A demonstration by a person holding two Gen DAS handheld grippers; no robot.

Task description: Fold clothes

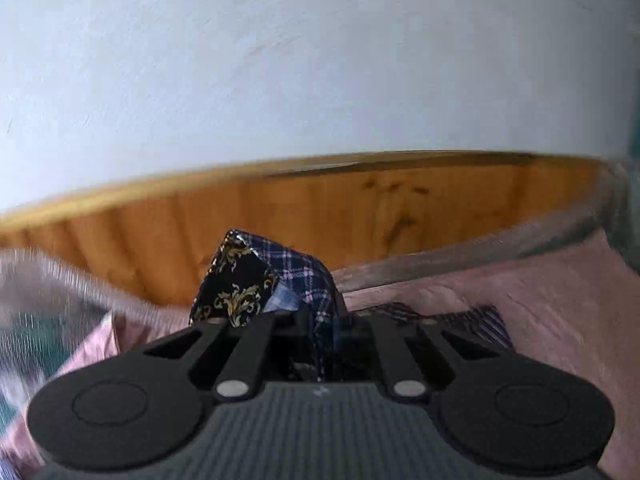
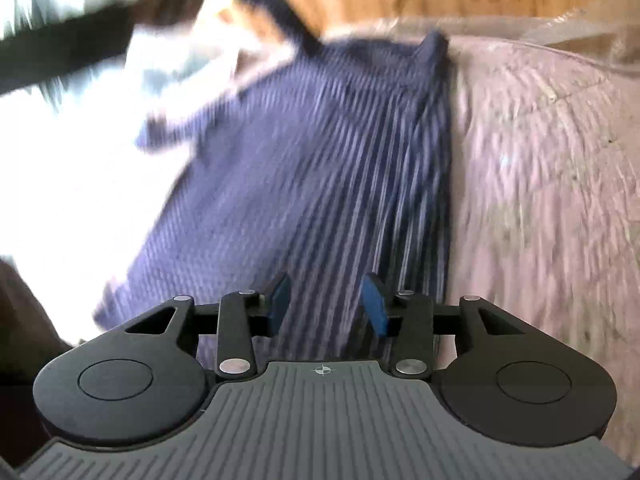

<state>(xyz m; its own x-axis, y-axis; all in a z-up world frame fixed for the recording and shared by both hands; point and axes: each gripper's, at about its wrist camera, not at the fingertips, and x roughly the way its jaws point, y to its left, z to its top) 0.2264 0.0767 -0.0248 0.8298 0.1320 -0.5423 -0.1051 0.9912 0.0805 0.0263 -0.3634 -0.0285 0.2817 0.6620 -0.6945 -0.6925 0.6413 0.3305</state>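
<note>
A navy plaid garment (image 2: 320, 160) lies spread on the pink bedspread (image 2: 540, 200), blurred by motion. My right gripper (image 2: 326, 306) hovers open just above its near edge, and nothing sits between the blue pads (image 2: 280, 304). In the left wrist view a bunched corner of the same garment (image 1: 288, 276), showing a black lining with a gold print, sticks up between the jaws. My left gripper (image 1: 316, 320) is shut on it, and the cloth hides its fingertips. A dark blurred shape (image 2: 80, 48) crosses the upper left of the right wrist view; I cannot tell what it is.
A wooden headboard (image 1: 360, 208) runs behind the bed under a white wall (image 1: 320, 60). Pink bedspread (image 1: 540, 300) stretches to the right. A teal and white blanket (image 1: 36, 320) lies at the left. Bright white glare (image 2: 80, 180) washes out the left of the right wrist view.
</note>
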